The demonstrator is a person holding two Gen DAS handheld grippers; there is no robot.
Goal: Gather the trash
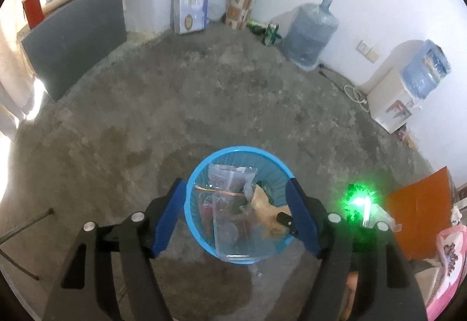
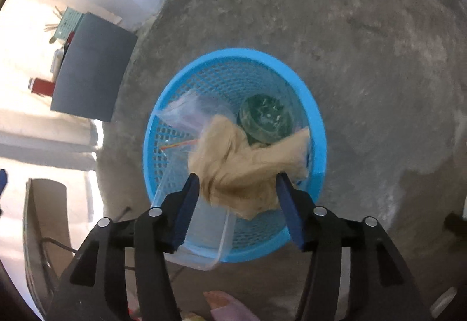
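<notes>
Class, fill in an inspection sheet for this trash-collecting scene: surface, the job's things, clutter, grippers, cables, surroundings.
Surface: bare concrete floor, stained.
Job's things: blue basket holds crumpled tan paper, clear plastic bags and a green round object.
Clutter: orange sheet on the floor at the right.
Grippers: left gripper and right gripper both open over the basket, pads clear of the trash.
Cables: white cord coiled by the dispenser.
Surroundings: water dispenser, spare water jug, dark panel.
</notes>
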